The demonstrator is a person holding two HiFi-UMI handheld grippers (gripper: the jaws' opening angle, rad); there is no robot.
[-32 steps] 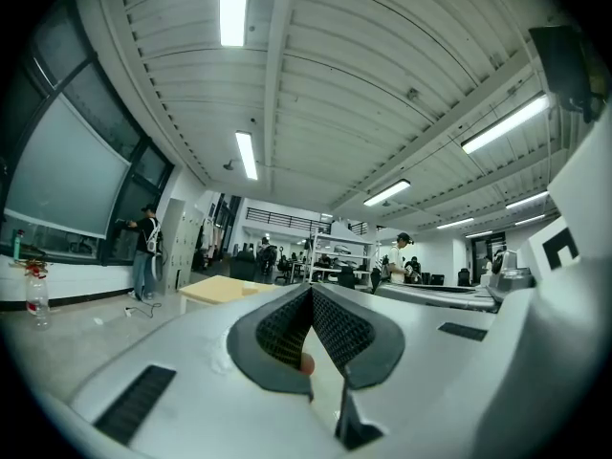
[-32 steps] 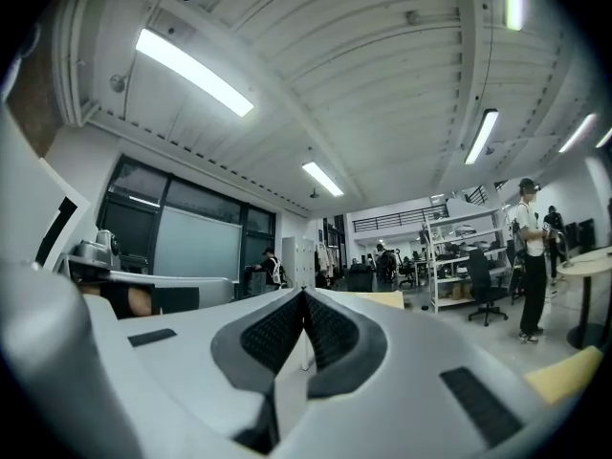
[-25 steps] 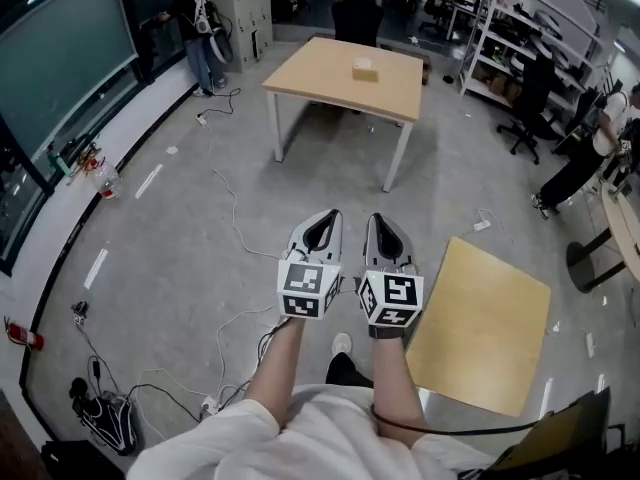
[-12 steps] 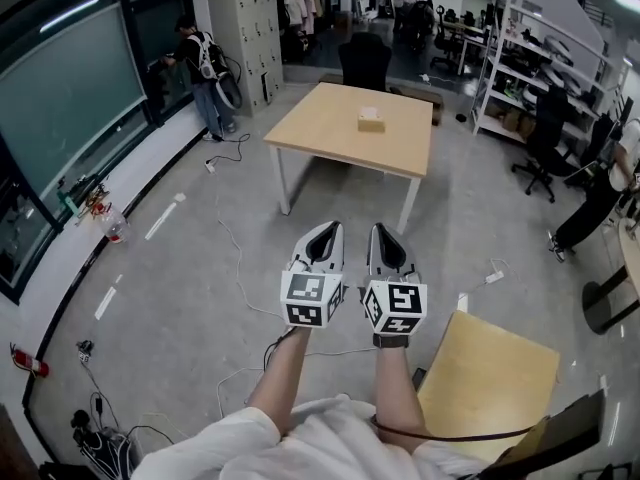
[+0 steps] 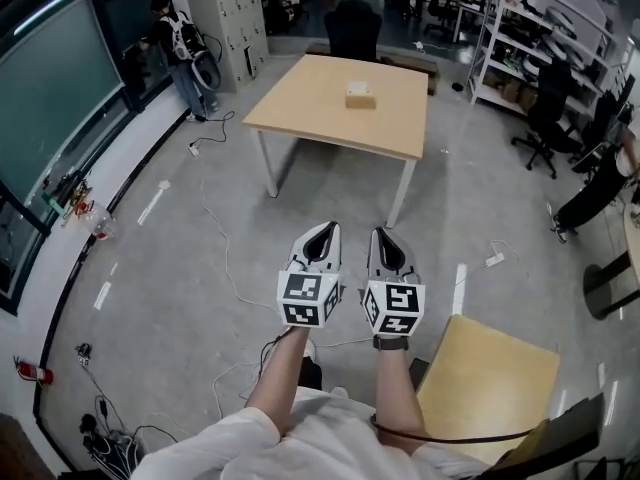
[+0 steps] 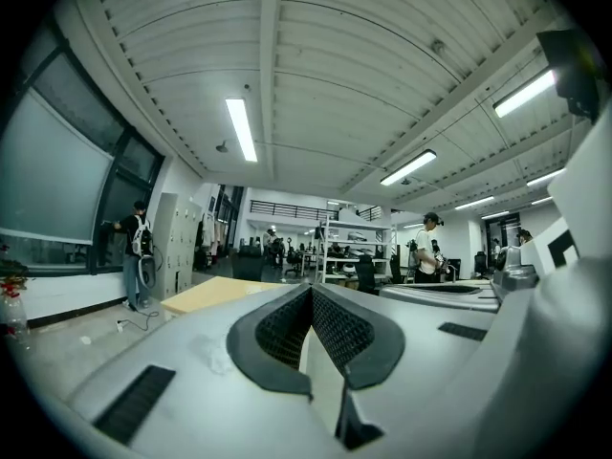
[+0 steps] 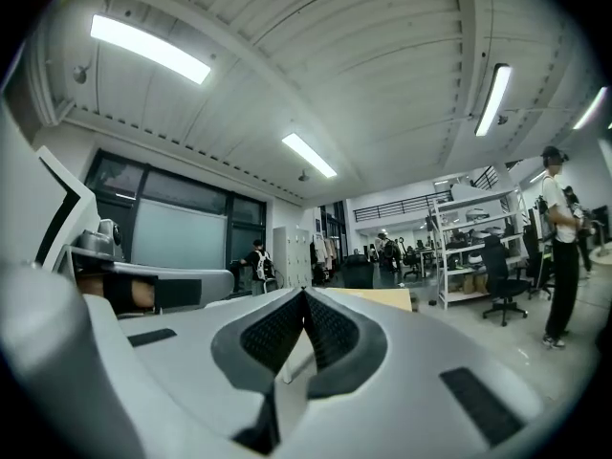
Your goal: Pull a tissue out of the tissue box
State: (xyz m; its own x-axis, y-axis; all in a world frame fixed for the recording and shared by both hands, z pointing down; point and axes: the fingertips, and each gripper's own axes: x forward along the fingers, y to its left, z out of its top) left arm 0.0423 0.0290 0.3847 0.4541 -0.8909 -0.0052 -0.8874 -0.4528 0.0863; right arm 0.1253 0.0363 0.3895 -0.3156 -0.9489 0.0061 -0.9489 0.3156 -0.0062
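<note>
A small beige tissue box (image 5: 360, 95) sits near the far middle of a light wooden table (image 5: 300, 108), well ahead of me across the grey floor. My left gripper (image 5: 322, 231) and right gripper (image 5: 386, 234) are held side by side at chest height, pointing level towards the table and far short of it. In the left gripper view the left gripper (image 6: 311, 290) has its jaws shut with nothing between them. The right gripper (image 7: 304, 295) is shut and empty too. The table's edge (image 6: 212, 294) shows small beyond the jaws.
A second wooden tabletop (image 5: 490, 373) lies close at my lower right. Cables (image 5: 225, 263) trail over the floor to the left. A person (image 5: 180, 48) stands by the glass wall at far left. A black chair (image 5: 352, 28) is behind the table, shelving (image 5: 520, 38) and office chairs (image 5: 550, 118) at right.
I have moved across the floor towards the table, which now looks nearer and larger. Both grippers keep their side-by-side pose and stay shut.
</note>
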